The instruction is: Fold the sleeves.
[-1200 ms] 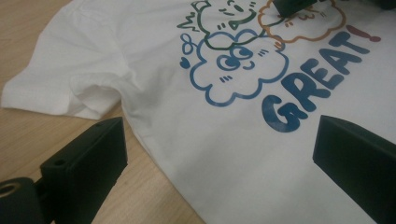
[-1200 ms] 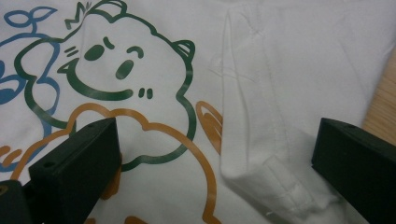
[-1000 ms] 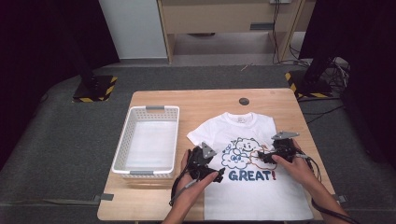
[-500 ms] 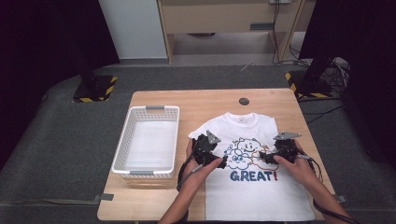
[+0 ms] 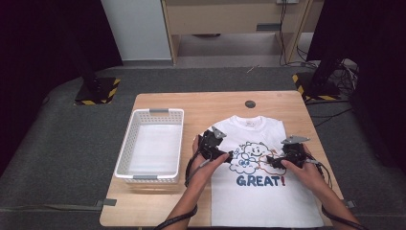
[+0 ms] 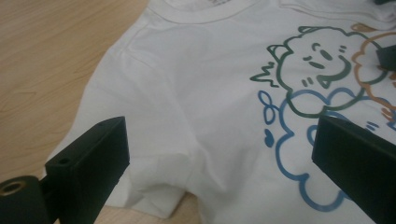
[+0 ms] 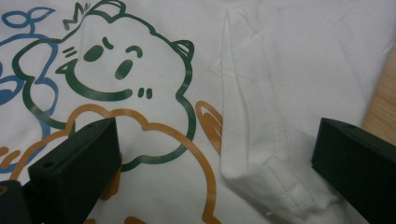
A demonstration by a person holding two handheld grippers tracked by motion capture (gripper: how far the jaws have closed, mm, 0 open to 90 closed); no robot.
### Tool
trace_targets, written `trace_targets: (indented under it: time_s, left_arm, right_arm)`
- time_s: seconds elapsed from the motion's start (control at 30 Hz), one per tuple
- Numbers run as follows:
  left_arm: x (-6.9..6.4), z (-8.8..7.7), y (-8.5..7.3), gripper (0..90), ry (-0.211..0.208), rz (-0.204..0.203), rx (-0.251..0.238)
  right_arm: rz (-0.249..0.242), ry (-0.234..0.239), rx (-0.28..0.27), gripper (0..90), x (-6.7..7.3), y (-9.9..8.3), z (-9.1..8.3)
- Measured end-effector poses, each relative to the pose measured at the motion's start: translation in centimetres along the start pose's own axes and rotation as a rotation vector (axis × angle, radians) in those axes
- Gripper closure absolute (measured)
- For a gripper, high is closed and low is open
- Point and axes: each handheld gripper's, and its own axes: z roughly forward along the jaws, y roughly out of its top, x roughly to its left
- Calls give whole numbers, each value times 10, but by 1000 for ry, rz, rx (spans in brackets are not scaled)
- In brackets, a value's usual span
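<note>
Both grippers have moved up the shirt since a second ago, from beside the word GREAT toward the sleeves; the left one has travelled farther.

White, with cartoon clouds and blue lettering, the shirt lies flat on the right half of the table, collar away from the person and hem at the near edge. Its sleeves are folded in over the body. In the left gripper view the folded sleeve edge lies between the two black jaws, which stand wide apart with nothing held. In the right gripper view the other sleeve likewise lies between wide-open jaws, its cuff doubled over the print.

From above, the left gripper hovers at the shirt's left shoulder and the right gripper by its right side, well apart. A white basket stands on the left of the table, just beside the shirt.
</note>
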Motion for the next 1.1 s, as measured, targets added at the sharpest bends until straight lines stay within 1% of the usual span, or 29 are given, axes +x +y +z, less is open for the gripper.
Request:
trace_targets:
  time_s: [0.17,0.33,0.43,0.53,0.73,0.87,0.93,1.1]
  left_arm:
    - [12,7,3,33,26,-16,4]
    - [23,18,4,34,27,-40,3]
    - [27,26,3,34,33,-38,13]
    - [32,33,3,34,34,-48,16]
    - [36,39,-1,35,34,-58,20]
    - [40,41,-1,35,44,-72,19]
    - [42,42,-1,36,47,-70,26]
    - [44,41,1,36,50,-74,24]
  right_arm:
    - [1,-1,-1,12,0,0,0]
    - [1,-1,-1,12,0,-1,-1]
    - [1,-1,-1,12,0,-1,-1]
    - [1,-1,-1,12,0,-1,-1]
    - [1,0,-1,12,0,-1,-1]
    - [1,0,-1,12,0,-1,-1]
    - [0,0,-1,12,-1,-1,-1]
    - [0,0,-1,12,-1,-1,0]
